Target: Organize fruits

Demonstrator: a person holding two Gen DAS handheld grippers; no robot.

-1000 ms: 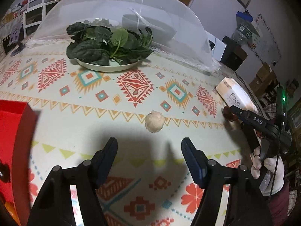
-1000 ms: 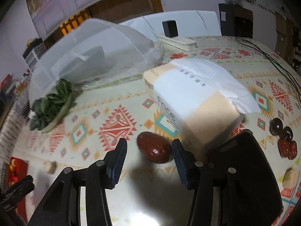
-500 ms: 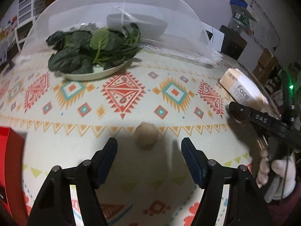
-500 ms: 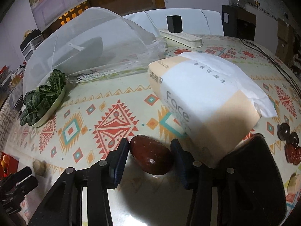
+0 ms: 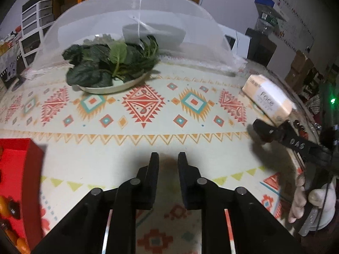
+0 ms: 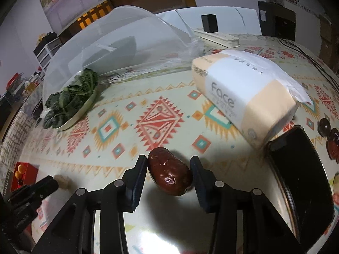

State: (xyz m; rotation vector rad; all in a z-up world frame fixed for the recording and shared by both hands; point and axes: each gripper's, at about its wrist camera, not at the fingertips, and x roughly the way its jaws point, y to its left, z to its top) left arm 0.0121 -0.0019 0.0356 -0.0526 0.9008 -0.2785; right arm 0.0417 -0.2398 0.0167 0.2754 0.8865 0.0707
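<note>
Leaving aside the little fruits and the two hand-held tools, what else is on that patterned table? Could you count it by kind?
Plate of greens: 1
Mesh food cover: 1
Bowl under the cover: 1
Tissue pack: 1
Red box: 1
Power strip: 1
Flat black device: 1
Total: 7

A dark red date (image 6: 169, 174) is seen between the closing jaws of the right gripper (image 6: 168, 167), touched by the left pad only; a tissue pack (image 6: 243, 93) lies far right, a plate of greens (image 6: 70, 103) far left
</note>
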